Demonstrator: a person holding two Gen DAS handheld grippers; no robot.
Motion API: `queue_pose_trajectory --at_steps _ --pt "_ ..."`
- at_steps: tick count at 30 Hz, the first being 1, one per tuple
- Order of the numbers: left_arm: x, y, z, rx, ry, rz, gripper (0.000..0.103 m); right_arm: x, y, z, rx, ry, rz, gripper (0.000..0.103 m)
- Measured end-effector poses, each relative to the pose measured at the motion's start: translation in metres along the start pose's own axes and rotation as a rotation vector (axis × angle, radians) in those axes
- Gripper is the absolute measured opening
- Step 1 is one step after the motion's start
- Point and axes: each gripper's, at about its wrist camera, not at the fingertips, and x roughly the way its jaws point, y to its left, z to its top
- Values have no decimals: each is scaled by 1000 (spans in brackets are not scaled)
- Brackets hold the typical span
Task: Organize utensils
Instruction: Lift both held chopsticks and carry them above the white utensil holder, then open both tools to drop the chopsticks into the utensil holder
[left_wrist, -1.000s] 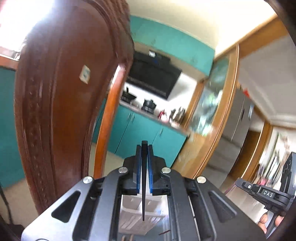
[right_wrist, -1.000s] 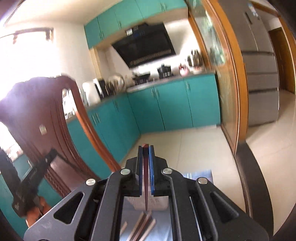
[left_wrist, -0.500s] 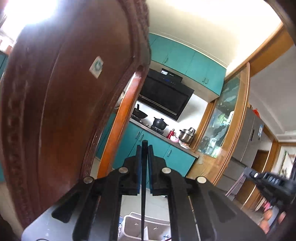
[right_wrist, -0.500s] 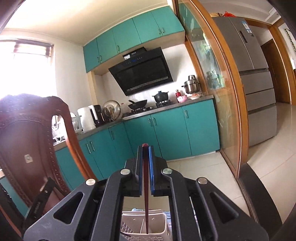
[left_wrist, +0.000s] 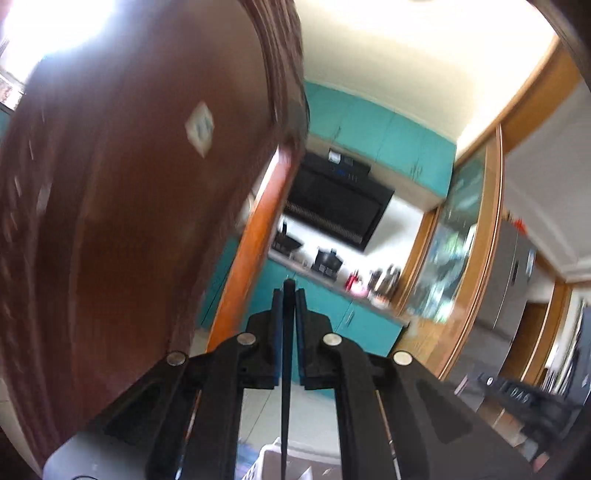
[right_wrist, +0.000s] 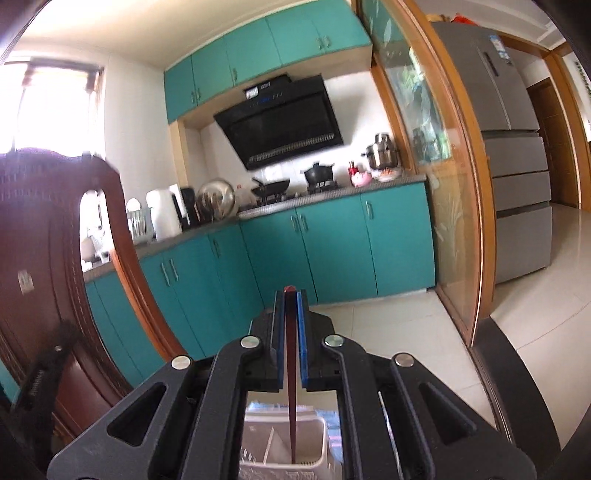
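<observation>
My left gripper (left_wrist: 289, 295) is shut on a thin black chopstick (left_wrist: 286, 387) that hangs down towards a white slotted utensil holder (left_wrist: 271, 458), of which only the top edge shows. My right gripper (right_wrist: 290, 295) is shut on a dark red-brown chopstick (right_wrist: 291, 398) whose lower end points down into the white utensil holder (right_wrist: 258, 446) below it. Both grippers are tilted up towards the kitchen. The left gripper shows at the left edge of the right wrist view (right_wrist: 40, 373); the right gripper shows blurred at the right of the left wrist view (left_wrist: 517, 395).
A carved dark wooden chair back (left_wrist: 129, 221) rises close on the left, also in the right wrist view (right_wrist: 44, 258). Teal kitchen cabinets (right_wrist: 332, 251), a black range hood (right_wrist: 280, 122), a glass sliding door frame (right_wrist: 472, 221) and a grey fridge (right_wrist: 513, 147) stand beyond.
Both grippers have tilted upward from the table towards the kitchen, each still gripping its chopstick. The left view has swung and blurred; the utensil holder has sunk lower in both views.
</observation>
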Motion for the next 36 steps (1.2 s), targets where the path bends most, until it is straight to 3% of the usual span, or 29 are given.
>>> queue_pose_trajectory --at_steps 6,10,14,17,20,22,25,27,29,31,36 --pt "16 -7 -28 59 113 -4 7 7 -3 -28 -25 91 -34 7" --pt "16 -4 -41 76 159 -8 10 -1 -7 -36 -23 106 -68 10" --pt "5 4 -46 86 186 -24 24 -29 -12 -34 -21 61 -96 29" --pt "-13 18 -56 86 245 -25 31 -65 -18 -43 -3 21 -113 33" --pt "-21 30 -75 122 382 -4 31 -92 -28 -73 44 49 -132 33" --pt "-17 33 -95 157 535 -18 31 -91 -36 -103 94 145 -152 33" --pt "-5 31 -135 282 771 -12 31 -51 -46 -162 169 434 -133 32" --pt "2 33 -157 294 891 -15 31 -17 -47 -203 222 645 -92 27" --pt "7 39 -174 287 984 -12 31 6 -44 -227 258 749 -65 27" --pt "12 43 -183 287 1029 8 31 22 -35 -243 248 803 -76 27" --pt "19 56 -193 262 1094 40 31 46 -5 -249 159 835 -91 27"
